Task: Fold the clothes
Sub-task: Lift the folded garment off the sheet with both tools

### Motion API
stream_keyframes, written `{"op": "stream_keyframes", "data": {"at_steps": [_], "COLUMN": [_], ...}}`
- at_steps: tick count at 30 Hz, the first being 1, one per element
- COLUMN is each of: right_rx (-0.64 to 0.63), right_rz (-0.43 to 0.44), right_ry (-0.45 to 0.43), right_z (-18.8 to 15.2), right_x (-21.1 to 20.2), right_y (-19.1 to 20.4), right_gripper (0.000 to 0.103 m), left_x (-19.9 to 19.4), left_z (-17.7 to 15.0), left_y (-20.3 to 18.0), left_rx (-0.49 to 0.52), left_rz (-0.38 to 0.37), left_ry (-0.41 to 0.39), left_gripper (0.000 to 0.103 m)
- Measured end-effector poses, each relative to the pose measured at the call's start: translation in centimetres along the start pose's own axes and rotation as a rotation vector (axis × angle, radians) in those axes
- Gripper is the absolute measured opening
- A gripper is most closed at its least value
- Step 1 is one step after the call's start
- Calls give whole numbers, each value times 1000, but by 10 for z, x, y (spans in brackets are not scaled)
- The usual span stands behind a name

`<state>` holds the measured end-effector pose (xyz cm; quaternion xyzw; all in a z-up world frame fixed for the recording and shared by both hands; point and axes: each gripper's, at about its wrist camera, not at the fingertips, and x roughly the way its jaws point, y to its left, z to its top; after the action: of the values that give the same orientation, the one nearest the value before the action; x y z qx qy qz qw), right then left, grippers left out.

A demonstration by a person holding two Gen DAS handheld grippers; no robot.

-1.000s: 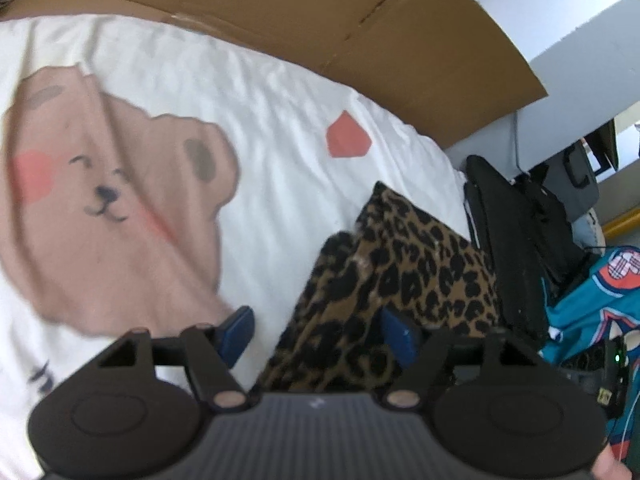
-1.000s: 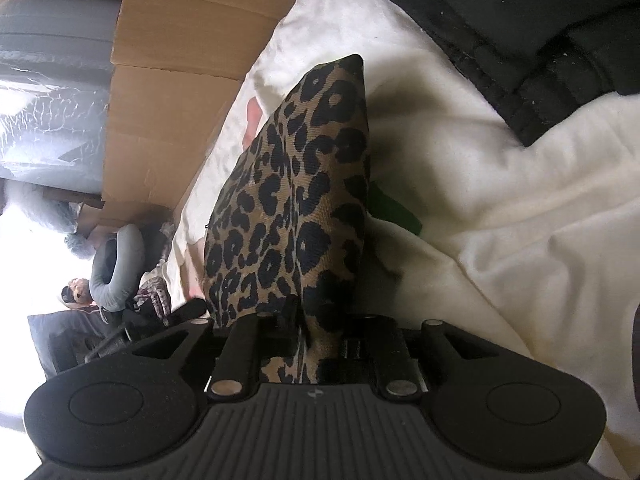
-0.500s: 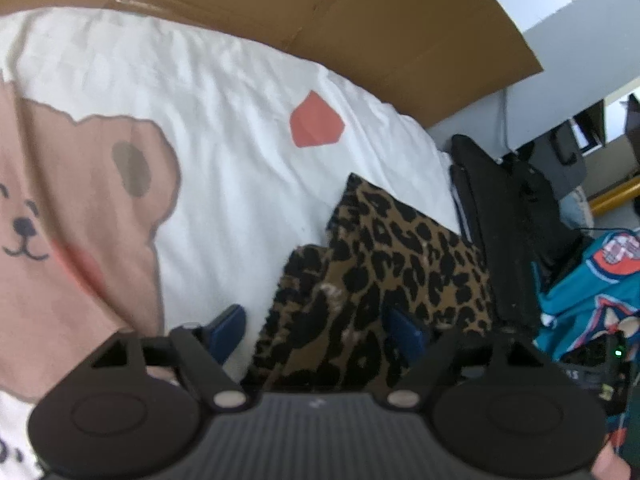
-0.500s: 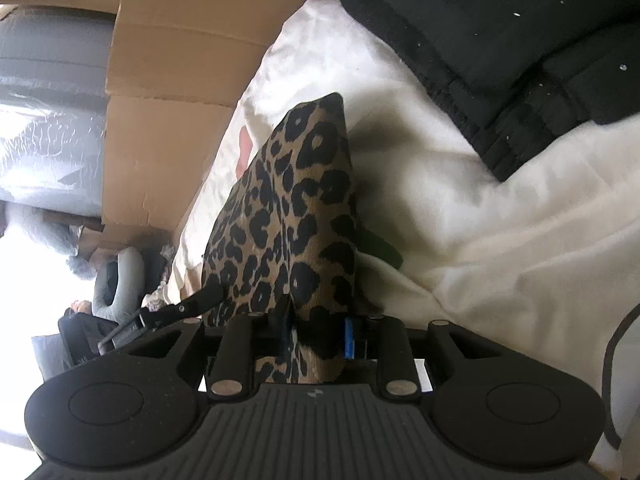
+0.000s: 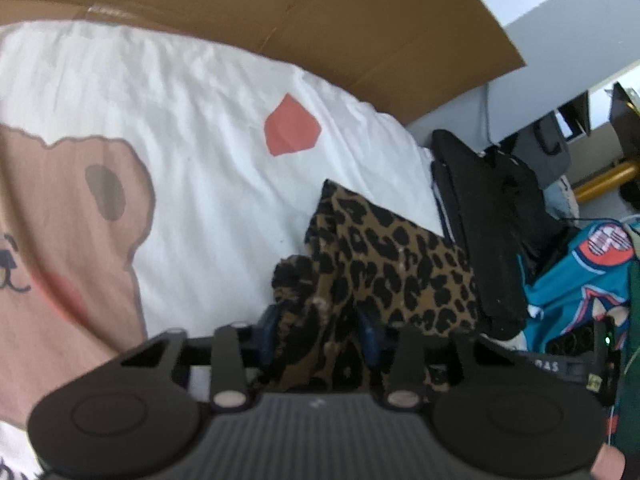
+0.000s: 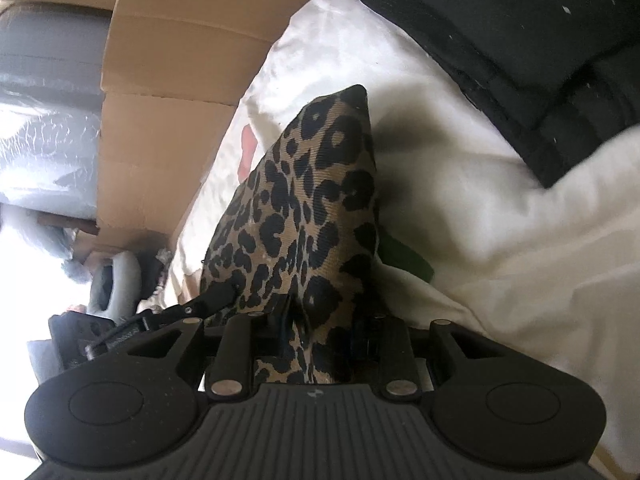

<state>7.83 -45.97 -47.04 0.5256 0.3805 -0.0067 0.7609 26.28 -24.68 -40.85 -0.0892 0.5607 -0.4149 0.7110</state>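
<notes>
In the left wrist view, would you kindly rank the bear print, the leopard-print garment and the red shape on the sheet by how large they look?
1. bear print, partly cut off by the frame
2. leopard-print garment, though it lies nearer the camera
3. red shape, clearly the smallest

Both wrist views close over the bed, facing forward along their fingers, sharing the leopard-print garment (image 5: 400,264)

My left gripper (image 5: 318,334) and my right gripper (image 6: 320,328) each pinch the leopard-print garment (image 5: 394,268), which lies on the bear-print sheet (image 5: 168,128). Folded black clothes (image 5: 484,220) sit just right of it; cardboard (image 5: 320,20) stands behind the sheet.
</notes>
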Motion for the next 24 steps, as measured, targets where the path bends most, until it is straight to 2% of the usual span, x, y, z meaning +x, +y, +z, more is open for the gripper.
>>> {"op": "stream_keyframes", "data": {"at_steps": [3, 5, 7, 9, 14, 15, 17, 20, 22, 24], "right_rx": [-44, -73, -95, -102, -90, -87, -82, -83, -101, -119], "right_rz": [-34, -57, -73, -78, -78, -77, -74, -72, -72, -71], "right_ry": [-7, -11, -12, -12, -13, -12, -11, -9, -8, -6], "right_z": [-2, -4, -4, -4, -2, -2, -1, -1, 0, 1], "right_x": [0, 0, 0, 1, 0, 0, 1, 2, 1, 0], "right_y": [9, 16, 20, 20, 15, 14, 12, 12, 15, 18], "right_gripper": [25, 25, 25, 25, 26, 26, 26, 27, 25, 23], "left_x": [-6, -4, 2, 7, 17, 18, 18, 17, 15, 8], "left_z": [2, 2, 2, 2, 7, 7, 7, 7, 7, 8], "left_y": [-1, -3, -3, 1, 11, 10, 5, -3, -8, -12], "left_rx": [1, 20, 27, 18, -18, -22, 2, 37, 59, 69], "left_rz": [-21, 0, 38, 45, -26, -33, -27, -17, -13, -34], "left_ry": [-5, 1, 16, 28, 48, 50, 48, 45, 42, 34], "left_gripper": [34, 36, 49, 60, 72, 72, 57, 50, 42, 37]}}
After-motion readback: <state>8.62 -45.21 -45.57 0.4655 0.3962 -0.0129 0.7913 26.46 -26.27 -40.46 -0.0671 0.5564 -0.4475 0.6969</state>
